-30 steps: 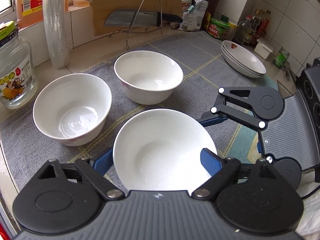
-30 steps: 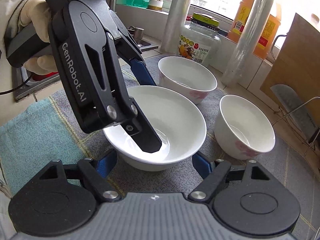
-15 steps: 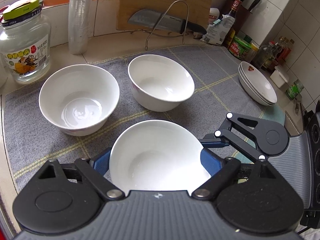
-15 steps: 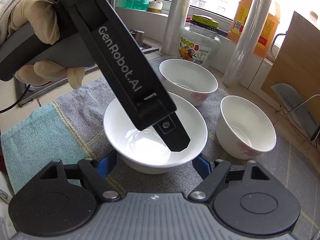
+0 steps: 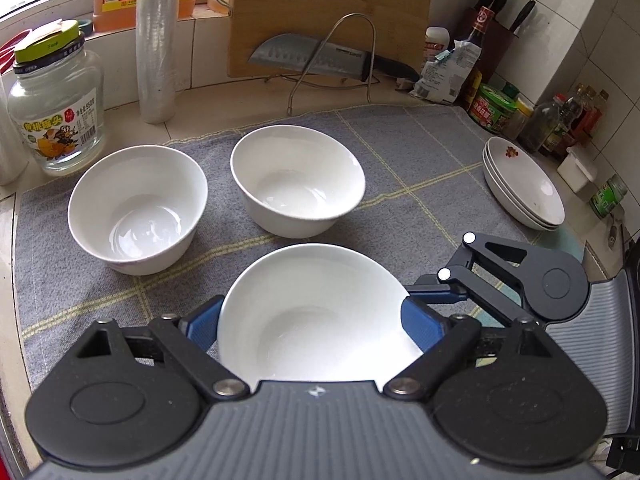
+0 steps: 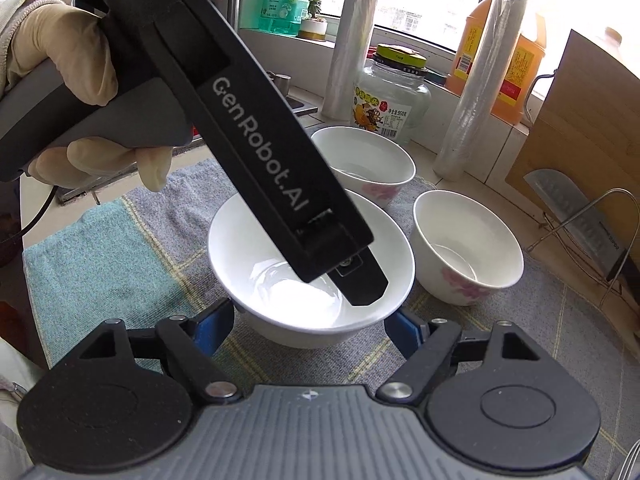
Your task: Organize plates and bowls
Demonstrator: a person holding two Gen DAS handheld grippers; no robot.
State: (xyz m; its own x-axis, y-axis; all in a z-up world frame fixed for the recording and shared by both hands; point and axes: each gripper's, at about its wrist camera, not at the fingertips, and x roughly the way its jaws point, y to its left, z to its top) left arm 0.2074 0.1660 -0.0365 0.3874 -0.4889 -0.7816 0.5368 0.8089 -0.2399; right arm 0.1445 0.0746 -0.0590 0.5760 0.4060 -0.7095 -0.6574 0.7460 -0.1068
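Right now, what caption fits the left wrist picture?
Left gripper clamps a white bowl above the grey mat, two more bowls waiting behind.

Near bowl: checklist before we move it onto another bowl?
1. Left gripper on near bowl: ok, both blue pads press its sides.
2. Right gripper contact: cannot tell; pads flank the lower wall.
3. Bowl clear of the cloth: cannot tell.
4. Targets ready: ok; far-left bowl and far-right bowl stand upright and empty.
5. Path to them: ok, only bare cloth between.
6. Plate stack out of the way: ok, far off to the right.
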